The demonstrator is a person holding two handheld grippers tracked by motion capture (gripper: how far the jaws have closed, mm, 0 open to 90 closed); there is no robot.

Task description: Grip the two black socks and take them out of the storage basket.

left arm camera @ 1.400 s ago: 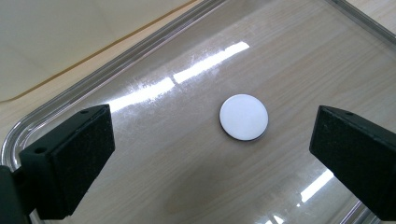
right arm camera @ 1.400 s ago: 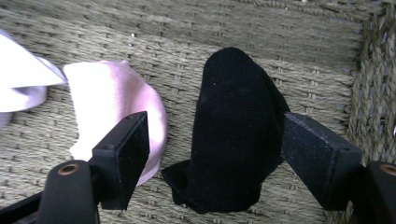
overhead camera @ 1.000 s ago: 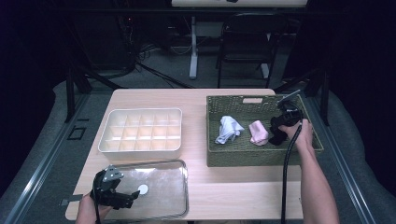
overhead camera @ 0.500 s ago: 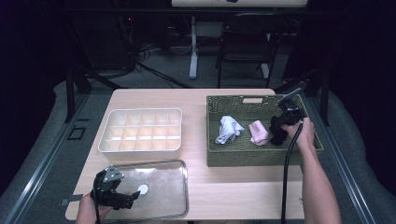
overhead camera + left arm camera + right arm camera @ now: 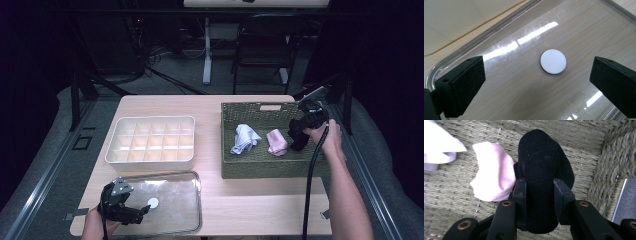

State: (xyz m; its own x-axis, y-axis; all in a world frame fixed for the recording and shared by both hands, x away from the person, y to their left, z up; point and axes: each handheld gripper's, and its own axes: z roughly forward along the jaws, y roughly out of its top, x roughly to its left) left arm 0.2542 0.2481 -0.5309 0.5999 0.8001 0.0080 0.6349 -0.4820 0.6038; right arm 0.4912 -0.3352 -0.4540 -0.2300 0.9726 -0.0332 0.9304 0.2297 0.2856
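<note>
Right gripper view: right gripper (image 5: 537, 195) jaws clamped on black sock (image 5: 541, 170), held over basket (image 5: 250, 165) floor at its right end, just beside pink sock (image 5: 495, 173); white cloth (image 5: 245, 137) further left. Left gripper (image 5: 536, 82) jaws spread wide, holding nothing, over glass lid (image 5: 175, 210) w/ white disc (image 5: 553, 61) between them. Divided tray (image 5: 150, 162) behind lid. No readable labels or writing.

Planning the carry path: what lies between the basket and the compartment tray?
Bare tabletop, seen in the high view, separates the wicker basket from the compartment tray.
</note>
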